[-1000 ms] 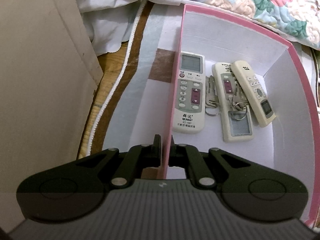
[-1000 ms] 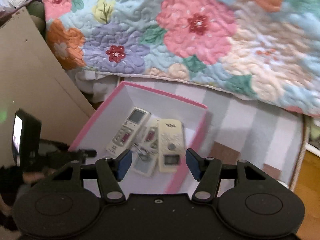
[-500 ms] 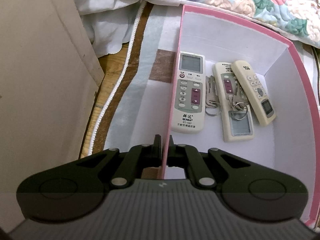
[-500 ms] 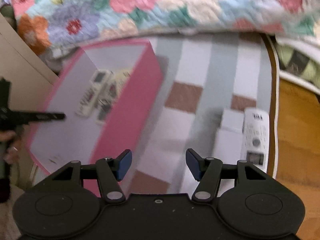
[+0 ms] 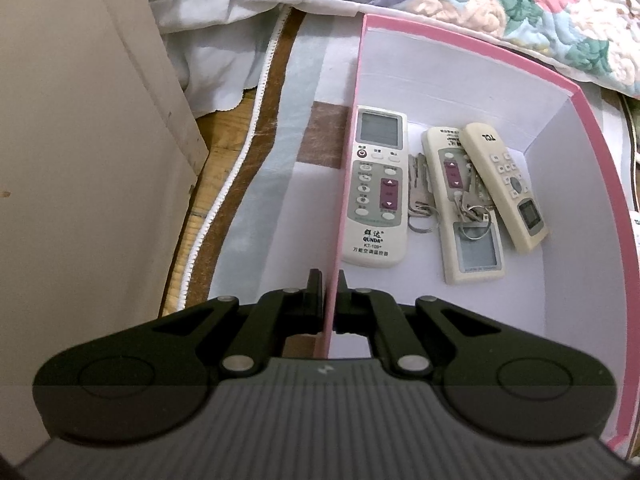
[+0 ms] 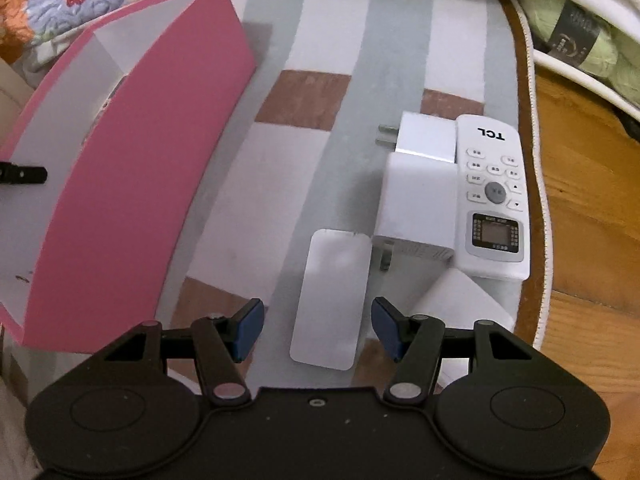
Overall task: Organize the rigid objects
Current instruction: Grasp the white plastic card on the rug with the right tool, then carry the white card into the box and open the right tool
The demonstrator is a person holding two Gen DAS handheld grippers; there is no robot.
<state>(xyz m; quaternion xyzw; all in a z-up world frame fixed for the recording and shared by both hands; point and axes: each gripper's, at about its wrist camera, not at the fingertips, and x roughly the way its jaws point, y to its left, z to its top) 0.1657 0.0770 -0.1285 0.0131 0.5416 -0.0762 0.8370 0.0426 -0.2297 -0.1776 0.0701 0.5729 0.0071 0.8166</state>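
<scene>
A pink box with a white inside holds three remotes, the largest at its left wall, and two bunches of keys. My left gripper is shut on the box's left wall. In the right wrist view the same box stands at the left. My right gripper hangs open over the rug, a flat white slab lying between its blue pads without touching them. Beyond it lie a large white plug adapter, a smaller one and a white TCL remote.
A striped rug with a white trim lies on a wooden floor. A floral quilt hangs behind the box. A beige panel rises at the left. Green yarn sits at the far right.
My right gripper has swung away from above the box, dropping to the right over the rug, so the slab, adapters and TCL remote came into view. The left gripper has kept still.
</scene>
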